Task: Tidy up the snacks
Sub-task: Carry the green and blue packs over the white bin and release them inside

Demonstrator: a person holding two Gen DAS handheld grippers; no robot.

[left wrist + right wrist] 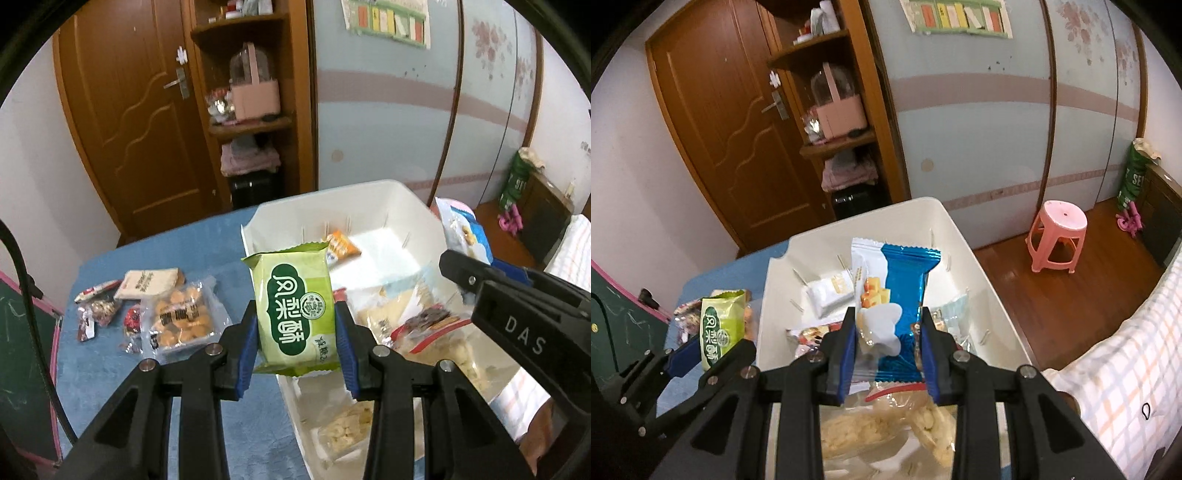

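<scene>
Currently, a green packet [295,310] is clamped in the left gripper [297,345] at the white bin's [424,210] near edge; a blue packet [899,314] is pinched by the right gripper [889,354] above its interior. Both are best lowered inside before release.

Green snack packet [295,312] bears large white Chinese characters 凤梨酥 on dark green panel, round seal-style logo beside them; smaller print at bottom corner too blurred to read fully. Same packet in right wrist view shows same characters. Black body of right gripper [524,334] carries raised letters "DAS". Green bag [1134,177] by far wall shows white letters "SE", rest cut off. Print on other wrappers and wall poster [391,18] unreadable.
</scene>
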